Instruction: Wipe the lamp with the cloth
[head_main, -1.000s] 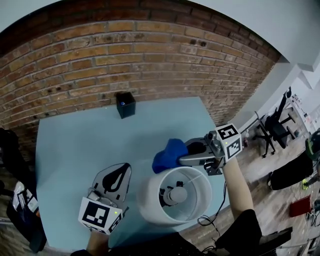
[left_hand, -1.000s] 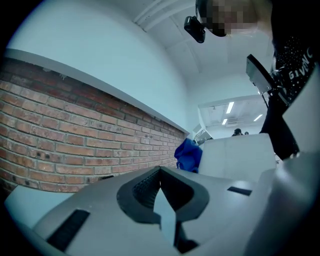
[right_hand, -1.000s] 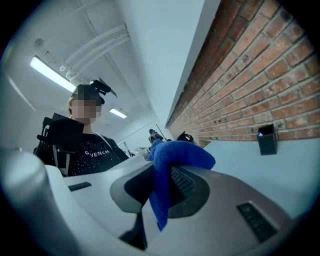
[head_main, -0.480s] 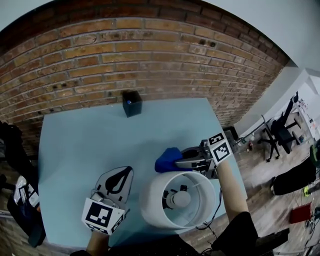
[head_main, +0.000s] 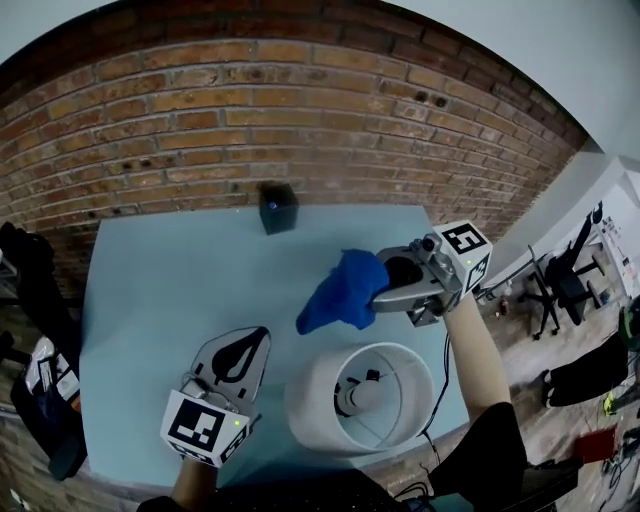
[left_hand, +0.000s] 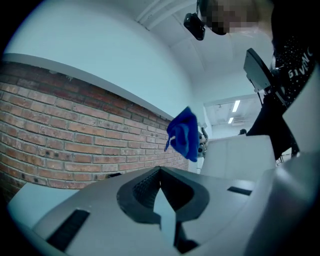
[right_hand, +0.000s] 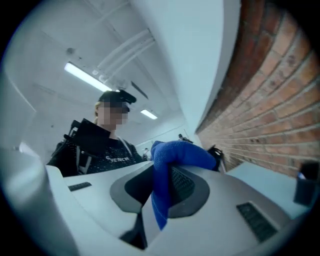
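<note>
The lamp's white cylindrical shade (head_main: 362, 399) stands upright near the table's front edge, with its bulb fitting visible inside. My right gripper (head_main: 380, 291) is shut on the blue cloth (head_main: 340, 288), which hangs in the air above and behind the shade without touching it. In the right gripper view the cloth (right_hand: 167, 157) drapes from between the jaws of the right gripper (right_hand: 161, 172). My left gripper (head_main: 255, 337) rests low, left of the shade, shut with nothing in it. From the left gripper view the cloth (left_hand: 183, 133) hangs beside the shade (left_hand: 239, 156), beyond the left gripper (left_hand: 160, 171).
A small black box (head_main: 278, 207) stands at the back of the light blue table (head_main: 160, 290), against the brick wall (head_main: 200, 130). The lamp's cable (head_main: 441, 378) drops over the right edge. Office chairs (head_main: 560, 270) stand on the floor to the right.
My right gripper has lifted the cloth up and back, away from the shade's rim. The left gripper has stayed where it was.
</note>
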